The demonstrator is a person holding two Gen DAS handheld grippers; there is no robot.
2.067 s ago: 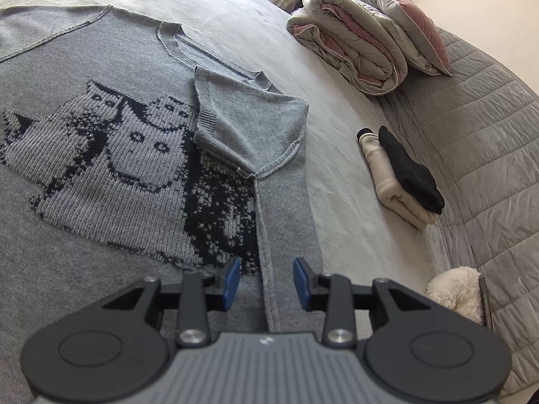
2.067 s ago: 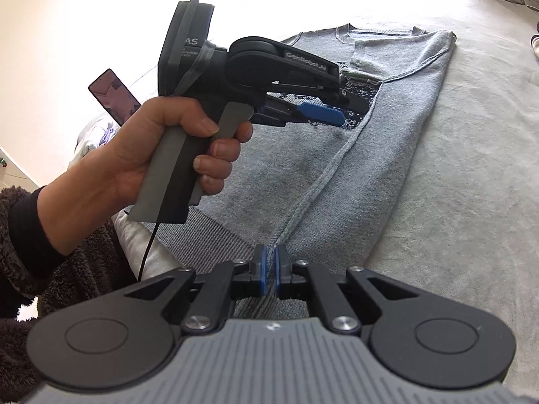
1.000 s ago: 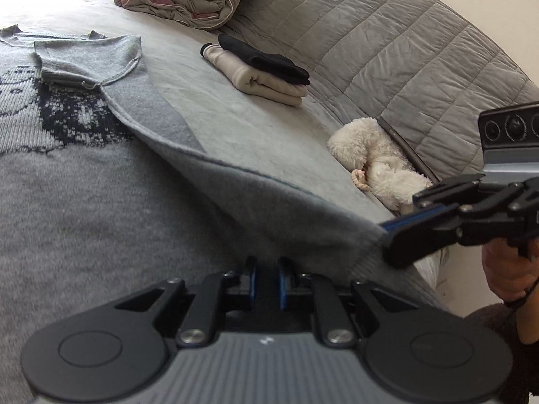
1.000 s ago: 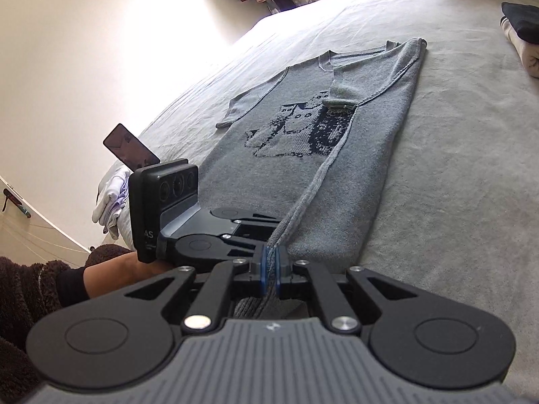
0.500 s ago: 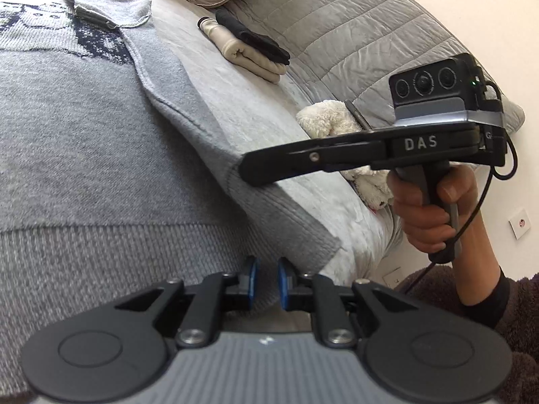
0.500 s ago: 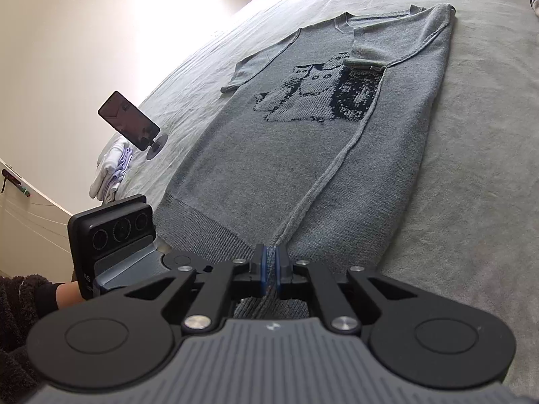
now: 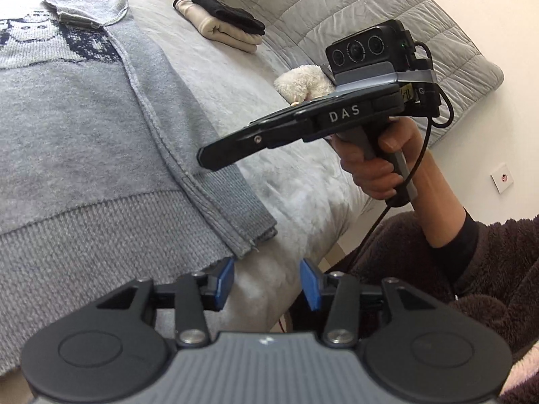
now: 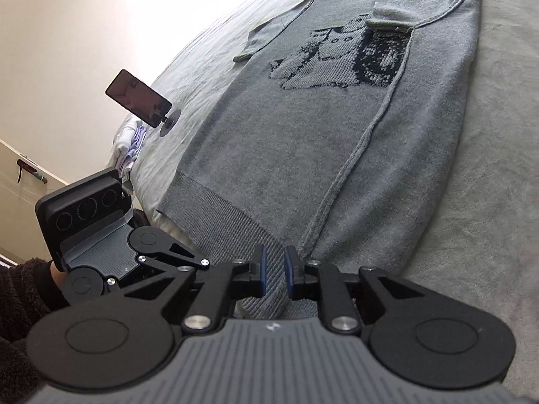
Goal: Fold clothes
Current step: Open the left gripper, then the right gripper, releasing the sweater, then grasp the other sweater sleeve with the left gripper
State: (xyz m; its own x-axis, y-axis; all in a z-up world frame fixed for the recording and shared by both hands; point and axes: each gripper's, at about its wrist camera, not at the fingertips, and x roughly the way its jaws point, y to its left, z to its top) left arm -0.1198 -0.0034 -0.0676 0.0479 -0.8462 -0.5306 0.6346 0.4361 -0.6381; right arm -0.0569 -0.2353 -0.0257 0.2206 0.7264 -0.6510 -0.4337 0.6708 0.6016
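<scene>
The bed (image 8: 498, 202), covered in pale grey bedding, filled both views. On it the grey sweater (image 8: 303, 141) lay flat, neck toward twelve o'clock in the right wrist view, its right side and sleeve folded in over the dark cat pattern and its ribbed hem at six o'clock near the bed's edge. A grey quilted cover (image 7: 337, 3) ran along the far side toward one o'clock in the left wrist view, with a small stack of folded clothes (image 7: 225, 23), beige below and black on top, at twelve o'clock and a white fluffy toy (image 7: 303, 80) just beyond the right tool.

The left gripper (image 7: 266, 281) hung off the hem's corner at six o'clock; its jaws were opening, clearly apart, with nothing between them, the left blue pad just beside the ribbing. The right gripper (image 8: 273, 276) sat over the hem, its jaws opening by a narrow gap with ribbed fabric showing between the pads; whether they still pressed it could not be told. A hand (image 7: 374, 158) gripped the right tool's handle. A phone on a stand (image 8: 138, 98) stood at ten o'clock.
</scene>
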